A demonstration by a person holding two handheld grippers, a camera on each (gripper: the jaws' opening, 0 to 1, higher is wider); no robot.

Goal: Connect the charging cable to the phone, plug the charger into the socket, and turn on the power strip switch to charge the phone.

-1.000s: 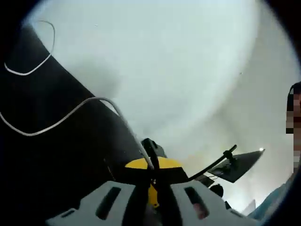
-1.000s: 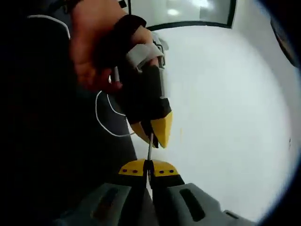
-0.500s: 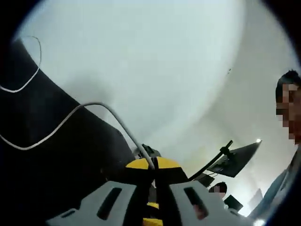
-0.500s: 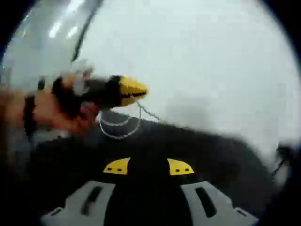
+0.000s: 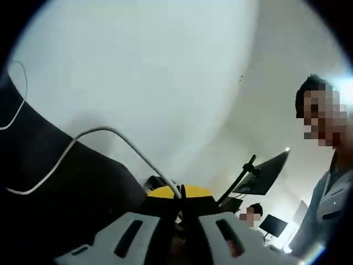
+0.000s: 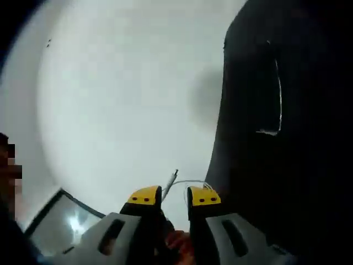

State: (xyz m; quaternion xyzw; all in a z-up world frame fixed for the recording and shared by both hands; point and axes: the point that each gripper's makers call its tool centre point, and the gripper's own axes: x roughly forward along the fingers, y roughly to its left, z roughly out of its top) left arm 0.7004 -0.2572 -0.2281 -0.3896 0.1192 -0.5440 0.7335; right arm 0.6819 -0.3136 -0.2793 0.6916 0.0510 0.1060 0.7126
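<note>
My left gripper [image 5: 181,194] is shut on the white charging cable [image 5: 99,130]. The cable rises from between the yellow tips, arcs left and drops over the black surface [image 5: 49,215]. A further loop of it lies at the far left. In the right gripper view my right gripper [image 6: 174,196] stands open with a narrow gap. The cable's plug end [image 6: 172,180] pokes up just beyond that gap with a short white loop beside it. A dark flat slab with a bright edge, probably the phone [image 6: 269,94], lies on the black surface at the right.
A pale wall [image 5: 143,72] lies behind everything. A person [image 5: 325,187] stands at the right of the left gripper view, with a monitor on an arm [image 5: 263,174] nearby. A hand [image 6: 177,243] shows low between the right jaws.
My right gripper let go of the cable end, opened wide, then narrowed, and its view swung round sharply. My left gripper kept its hold on the cable while its view drifted.
</note>
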